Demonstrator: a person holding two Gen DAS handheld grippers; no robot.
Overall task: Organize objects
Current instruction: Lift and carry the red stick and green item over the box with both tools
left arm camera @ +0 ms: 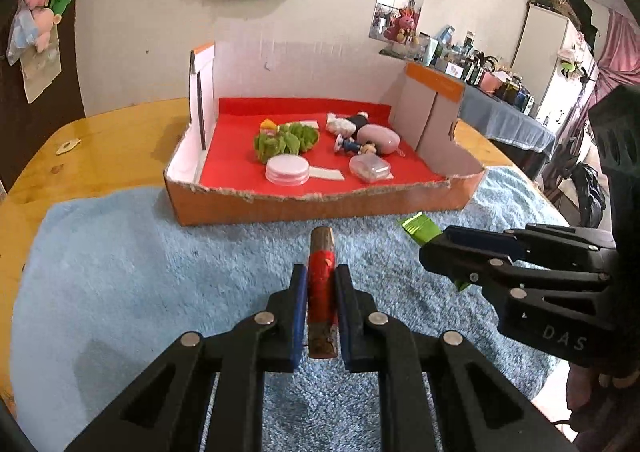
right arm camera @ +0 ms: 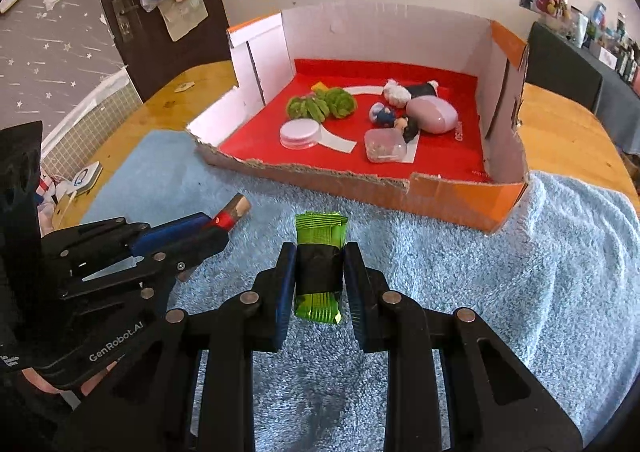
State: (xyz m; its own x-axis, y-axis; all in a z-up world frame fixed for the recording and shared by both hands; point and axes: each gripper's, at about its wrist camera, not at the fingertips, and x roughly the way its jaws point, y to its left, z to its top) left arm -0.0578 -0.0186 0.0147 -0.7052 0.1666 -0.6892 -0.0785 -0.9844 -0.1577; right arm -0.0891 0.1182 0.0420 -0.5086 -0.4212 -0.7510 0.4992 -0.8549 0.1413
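My left gripper point(left arm camera: 320, 276) is shut on a short wooden stick with a red band point(left arm camera: 321, 284), held above the blue towel point(left arm camera: 140, 272). Seen from the right wrist view, that left gripper point(right arm camera: 218, 228) sits at the left with the stick point(right arm camera: 236, 210) poking out of it. My right gripper point(right arm camera: 319, 252) is shut on a green foil packet with a black band point(right arm camera: 320, 264). In the left wrist view the right gripper point(left arm camera: 430, 250) comes in from the right with the green packet point(left arm camera: 416, 228) sticking out. Ahead lies the orange cardboard box point(left arm camera: 320, 208) with a red floor.
Inside the box point(right arm camera: 460, 188) lie a green fuzzy toy point(right arm camera: 320, 104), a round pink-lidded case point(right arm camera: 300, 134), a clear plastic case point(right arm camera: 385, 144), a pink oval case point(right arm camera: 432, 114) and small figurines point(right arm camera: 394, 120). A wooden table point(left arm camera: 100, 148) carries towel and box.
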